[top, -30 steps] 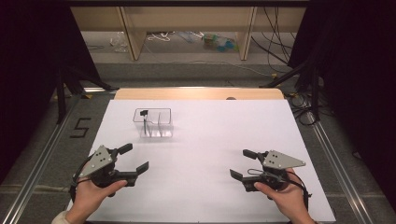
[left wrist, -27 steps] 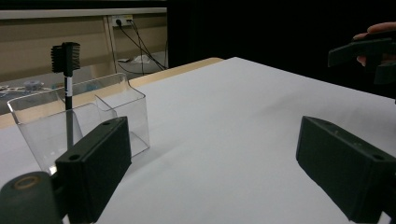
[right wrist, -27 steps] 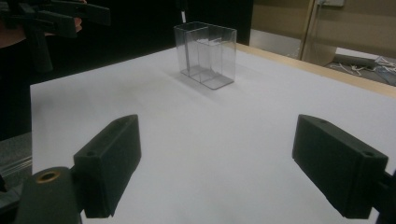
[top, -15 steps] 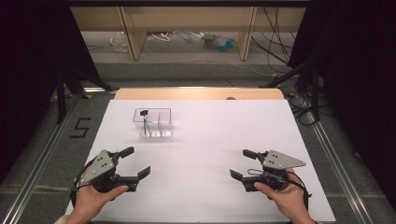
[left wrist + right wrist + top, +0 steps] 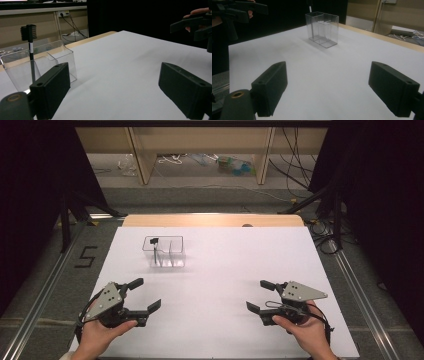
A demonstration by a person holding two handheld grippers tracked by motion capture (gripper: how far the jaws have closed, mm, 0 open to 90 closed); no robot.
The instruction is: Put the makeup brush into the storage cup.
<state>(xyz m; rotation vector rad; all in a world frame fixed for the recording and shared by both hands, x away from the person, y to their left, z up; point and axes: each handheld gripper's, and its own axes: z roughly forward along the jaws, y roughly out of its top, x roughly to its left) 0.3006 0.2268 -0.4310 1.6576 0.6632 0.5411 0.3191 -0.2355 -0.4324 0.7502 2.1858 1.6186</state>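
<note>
A clear plastic organizer box (image 5: 165, 252) (image 5: 40, 63) (image 5: 322, 29) with dividers stands on the white table sheet (image 5: 220, 270), back left of centre. A thin brush (image 5: 155, 246) (image 5: 29, 45) with a black head stands upright in its left compartment. My left gripper (image 5: 145, 295) (image 5: 117, 95) hovers open near the front left, with nothing between its jaws. My right gripper (image 5: 257, 296) (image 5: 332, 90) is open and empty at the front right, held by a hand (image 5: 305, 335).
A wooden strip (image 5: 212, 220) borders the sheet's far edge. Beyond it are shelving legs and loose cables (image 5: 200, 162) on the floor. Metal rails (image 5: 357, 290) run along both sides of the table. A "5" mark (image 5: 86, 256) lies left of the sheet.
My left gripper has drifted slightly back and to the right, toward the front edge. The right gripper has stayed put.
</note>
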